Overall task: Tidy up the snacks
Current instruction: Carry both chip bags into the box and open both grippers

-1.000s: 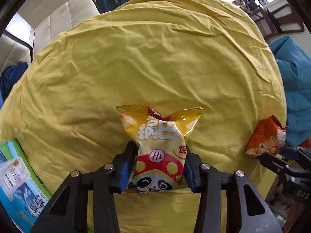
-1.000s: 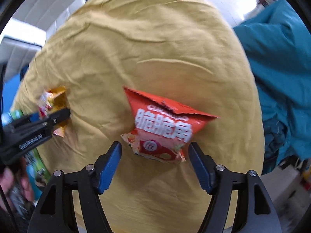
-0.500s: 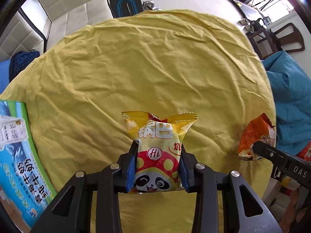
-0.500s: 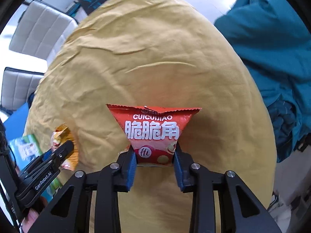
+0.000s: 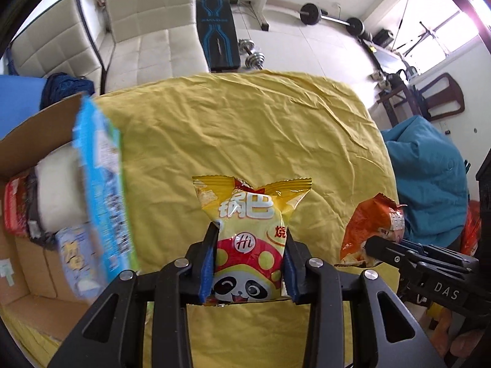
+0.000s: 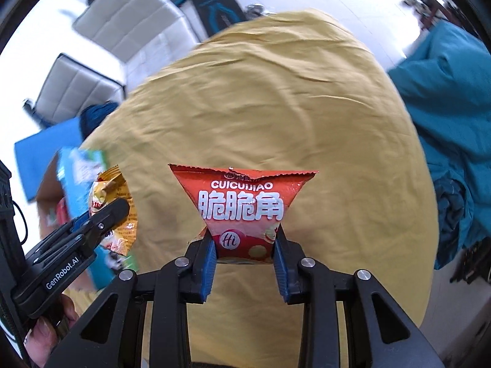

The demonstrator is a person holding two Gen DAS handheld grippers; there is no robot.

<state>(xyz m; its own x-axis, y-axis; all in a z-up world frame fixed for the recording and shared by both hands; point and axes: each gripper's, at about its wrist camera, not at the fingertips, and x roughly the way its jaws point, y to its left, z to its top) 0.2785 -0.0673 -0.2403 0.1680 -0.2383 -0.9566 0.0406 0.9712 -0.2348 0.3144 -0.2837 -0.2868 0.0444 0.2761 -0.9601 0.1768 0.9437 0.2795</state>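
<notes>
Left gripper (image 5: 249, 265): jaws pinching the yellow panda snack bag (image 5: 250, 239) at its lower half, long axis upright, held above the yellow-draped counter (image 5: 245, 128). Right gripper (image 6: 244, 263): jaws pinching the red snack bag (image 6: 242, 211) at its narrow bottom, wide top edge up. Cardboard box (image 5: 21, 141): at the left edge of the left wrist view, open, packets already inside, a blue-green carton (image 5: 101, 196) blurred at its near side. Judgement: box lies left of both bags; the left gripper is nearer and likely delivers first.
</notes>
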